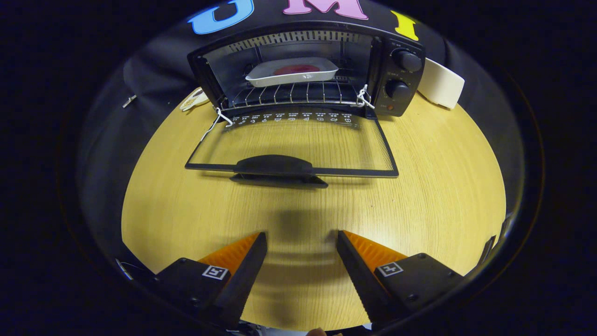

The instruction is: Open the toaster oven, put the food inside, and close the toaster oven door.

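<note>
While the tool [302, 238] hangs above the bare wood of the desk [443, 186], its two orange-and-black fingers [242, 261] stand well apart with nothing between them, only pale grain and a soft shadow showing in the gap. Each finger carries a small square marker on its black body.

Beyond the fingers, across a stretch of desk, stands the black toaster oven [298, 70] with its back to the booth's dark wall. Its glass door [294, 144] is folded fully down and lies flat, close over the desk, the wood showing through the pane. The dark door handle [275, 165] sits at the middle of the door's near edge, pointing toward the tool. White cord [363, 97] is tied at both hinge corners of the door.

Inside the oven, a white rectangular tray [291, 72] rests on the wire rack [289, 93], set toward the back of the chamber. In the tray lies the food [298, 69], a flat reddish piece, too small to name more closely.

Two round black knobs [406, 60] sit one above the other on the oven's right-hand panel. Just past that side a white rounded object [440, 84] stands on the desk, near the oven. On the other side, a small oval item [195, 99] lies at the desk's far edge beside the oven's corner.
</note>
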A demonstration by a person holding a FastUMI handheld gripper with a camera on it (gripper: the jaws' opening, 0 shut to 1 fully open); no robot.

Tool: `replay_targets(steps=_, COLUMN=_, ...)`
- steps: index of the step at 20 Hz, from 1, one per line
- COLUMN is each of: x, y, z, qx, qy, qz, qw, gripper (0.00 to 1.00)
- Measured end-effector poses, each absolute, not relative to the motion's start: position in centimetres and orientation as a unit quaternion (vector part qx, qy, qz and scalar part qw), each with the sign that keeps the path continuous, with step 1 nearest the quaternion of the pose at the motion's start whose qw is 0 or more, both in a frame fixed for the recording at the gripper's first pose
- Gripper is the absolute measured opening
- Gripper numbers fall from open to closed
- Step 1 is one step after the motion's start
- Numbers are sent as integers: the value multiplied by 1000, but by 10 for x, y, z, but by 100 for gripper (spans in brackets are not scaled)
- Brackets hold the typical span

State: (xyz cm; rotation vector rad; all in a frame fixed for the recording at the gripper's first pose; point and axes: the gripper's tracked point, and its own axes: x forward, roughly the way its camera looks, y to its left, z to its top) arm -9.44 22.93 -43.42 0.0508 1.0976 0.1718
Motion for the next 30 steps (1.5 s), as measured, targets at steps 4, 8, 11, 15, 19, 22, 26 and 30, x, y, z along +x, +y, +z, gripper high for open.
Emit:
replay_targets(steps=4, x=-75, y=234, z=-438, qx=7, qy=516, qz=62, qw=855, gripper=99)
replay_targets(steps=8, x=-49, y=235, z=-444, qx=0, qy=508, qz=58, qw=859, gripper=99)
replay_targets(steps=11, x=-32, y=232, z=-447, qx=0, qy=509, qz=52, qw=859, gripper=100)
replay_targets(steps=15, x=-30, y=231, z=-440, qx=-22, qy=493, qz=64, qw=868, gripper=100)
replay_targets(steps=19, x=-31, y=231, z=-419, qx=-32, qy=460, qz=73, qw=884, gripper=100)
replay_targets(steps=22, x=-32, y=233, z=-397, qx=-11, qy=437, qz=80, qw=896, gripper=100)
replay_targets(steps=26, x=-29, y=231, z=-364, qx=1, qy=391, qz=88, qw=916, gripper=100)
replay_targets(steps=30, x=-8, y=232, z=-328, qx=17, qy=352, qz=87, qw=932, gripper=100)
